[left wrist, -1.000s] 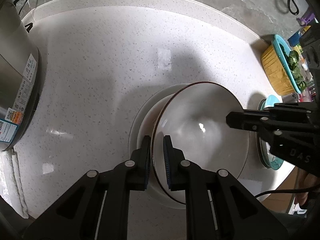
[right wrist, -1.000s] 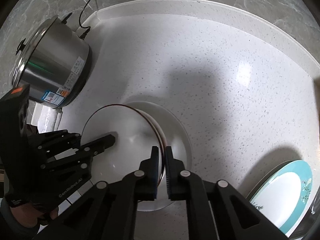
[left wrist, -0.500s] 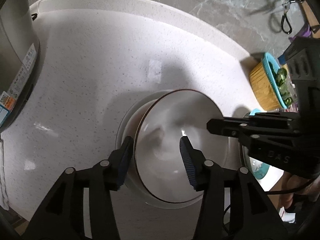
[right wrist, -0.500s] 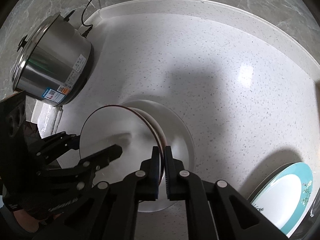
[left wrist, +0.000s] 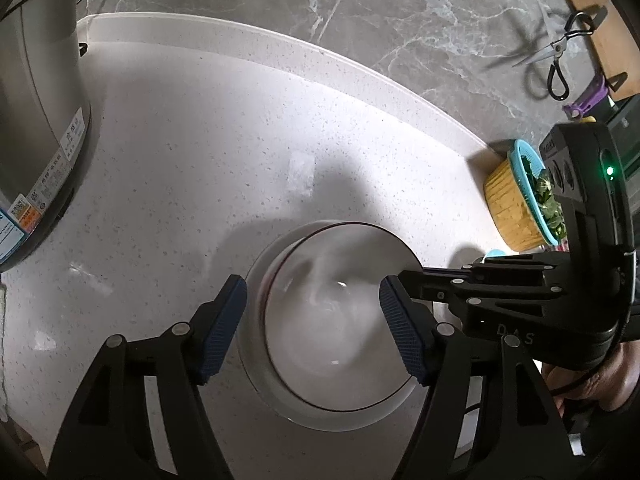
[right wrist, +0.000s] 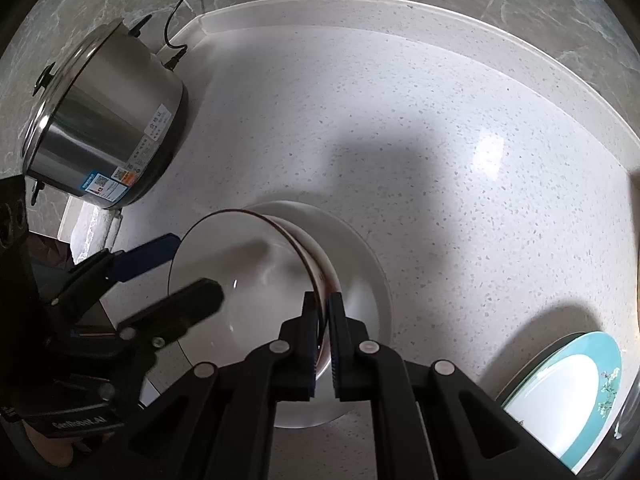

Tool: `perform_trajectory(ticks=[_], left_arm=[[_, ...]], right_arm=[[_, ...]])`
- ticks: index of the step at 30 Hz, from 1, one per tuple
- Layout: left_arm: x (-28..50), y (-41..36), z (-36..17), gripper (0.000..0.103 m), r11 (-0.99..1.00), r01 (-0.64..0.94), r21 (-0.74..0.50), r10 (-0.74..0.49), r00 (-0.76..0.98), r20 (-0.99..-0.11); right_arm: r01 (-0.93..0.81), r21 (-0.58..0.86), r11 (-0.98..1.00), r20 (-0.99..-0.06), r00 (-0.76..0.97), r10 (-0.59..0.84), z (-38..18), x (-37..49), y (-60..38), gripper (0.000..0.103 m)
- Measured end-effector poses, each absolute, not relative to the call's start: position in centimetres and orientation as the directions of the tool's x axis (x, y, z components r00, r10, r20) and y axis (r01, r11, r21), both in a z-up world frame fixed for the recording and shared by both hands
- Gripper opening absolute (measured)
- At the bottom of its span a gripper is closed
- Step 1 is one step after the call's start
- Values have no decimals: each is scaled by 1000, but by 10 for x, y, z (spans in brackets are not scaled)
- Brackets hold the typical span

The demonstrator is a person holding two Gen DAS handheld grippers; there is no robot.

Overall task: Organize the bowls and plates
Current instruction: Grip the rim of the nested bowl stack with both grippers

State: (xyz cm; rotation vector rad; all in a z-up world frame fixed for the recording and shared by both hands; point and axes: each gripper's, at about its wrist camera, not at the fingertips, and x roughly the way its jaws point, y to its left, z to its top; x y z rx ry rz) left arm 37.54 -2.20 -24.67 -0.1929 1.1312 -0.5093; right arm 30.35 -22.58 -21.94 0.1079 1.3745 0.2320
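Right gripper [right wrist: 325, 334] clamped on the brown-rimmed bowl [right wrist: 248, 280] lip, lower centre of frame; left gripper [left wrist: 312, 328] spread wide, touching nothing. Bowl nested in white plate [right wrist: 360, 264]. Probably glazed ceramic: rigid, slick, chippable, fairly heavy. Best gripped deep on the rim.

L gripper [left wrist: 312, 320] w/ blue-padded black fingers [left wrist: 222, 322] spread wide, either side of white dark-rimmed ceramic bowl [left wrist: 340, 320], not touching it. Bowl sits in a larger white bowl [left wrist: 256, 344] near front edge of speckled white countertop [left wrist: 200, 152]. R black gripper [left wrist: 412, 278] reaches in from right, tip at bowl's rim. Steel cooker [left wrist: 36, 128] at left edge; yellow basket w/ teal rim [left wrist: 516, 208] at right edge by the wall.
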Motion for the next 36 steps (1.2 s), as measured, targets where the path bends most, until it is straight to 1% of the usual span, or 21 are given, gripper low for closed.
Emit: perform_trajectory(ticks=[6,14,17,18,19,20,21,22,23,28,32,36], left_arm=[[380,-5,-255,67,881,238,-408,-469,332,-819],[379,18,-260,67,883,214,-419,-470,356,-808],[373,33,-261,67,879,213,-427,-477,358,-803],[369,40,-261,67,876,214,-432,-482,363,-797],[366,44,-260,67,874,215,-435,-485,367,-794],[362,50,-261,67,871,220,-439,-491,368,-790],[360,54,-262,67,868,226,-442,-496,364,-788],[357,57,-264,67,867,232,-442,-498,350,-793],[355,60,-267,67,865,234,-444,-501,337,-797],[350,65,-285,67,868,243,-432,-489,276,-827],[348,66,-293,67,870,241,-429,-484,257,-836],[348,64,-301,69,869,247,-428,-483,245,-841]], right_arm=[[-120,146,982,-966,196,167,-216,301,-218,8],[-110,161,981,-965,190,180,-217,300,-222,8],[-101,199,975,-955,205,216,-209,295,-227,14],[-96,214,972,-949,216,230,-204,294,-230,21],[-86,240,967,-937,239,254,-197,292,-237,33],[-79,258,963,-927,261,270,-192,291,-244,41],[-67,269,961,-917,287,277,-187,290,-253,55],[-54,269,962,-908,318,272,-183,289,-264,64],[-46,264,963,-904,337,264,-182,290,-273,66],[-18,267,964,-928,266,262,-210,292,-299,66],[-20,315,949,-927,207,312,-235,288,-297,64],[-41,311,950,-934,171,313,-252,287,-285,63]])
